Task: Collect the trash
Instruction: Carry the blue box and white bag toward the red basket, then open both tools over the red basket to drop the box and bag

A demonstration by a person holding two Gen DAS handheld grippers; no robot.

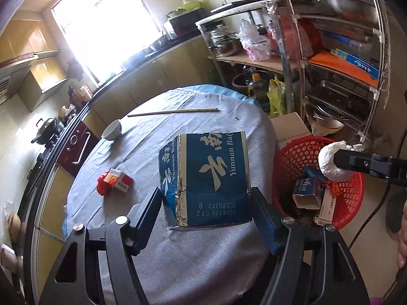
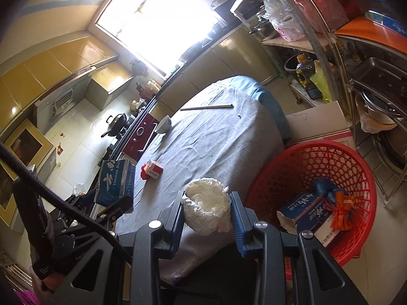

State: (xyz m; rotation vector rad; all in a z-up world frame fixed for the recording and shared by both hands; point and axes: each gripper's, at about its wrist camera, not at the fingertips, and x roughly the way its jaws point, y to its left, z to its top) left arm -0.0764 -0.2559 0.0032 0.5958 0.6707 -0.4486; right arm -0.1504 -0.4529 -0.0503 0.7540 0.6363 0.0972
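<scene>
Between the pads of the left tool [image 1: 206,203], a blue carton [image 1: 206,175] is clamped by its two side faces and carried above the near part of the tabletop [image 1: 142,150]. Its long axis runs away from the camera, and the printed face is turned up. The right tool [image 2: 207,213] is closed narrow on a crumpled white wad [image 2: 207,207], held over the tabletop edge nearest the red basket [image 2: 292,160].

Procedure for the step in hand, as judged from these views:
- Carry each load fully over the basket rim before release; the basket stands on the floor just beside the tabletop, lower than its surface.
- Release the wad first. It is light and soft and will drop cleanly.
- Tip the carton end-first into the free space. Another blue box [image 2: 305,211] and other scraps already occupy the basket floor, so a flat drop may leave the carton bridged on the rim.

Farther along the tabletop, a red packet [image 1: 114,181] remains to be collected. A white bowl [image 1: 112,129] and a pair of chopsticks [image 1: 173,111] lie near the far edge.
</scene>
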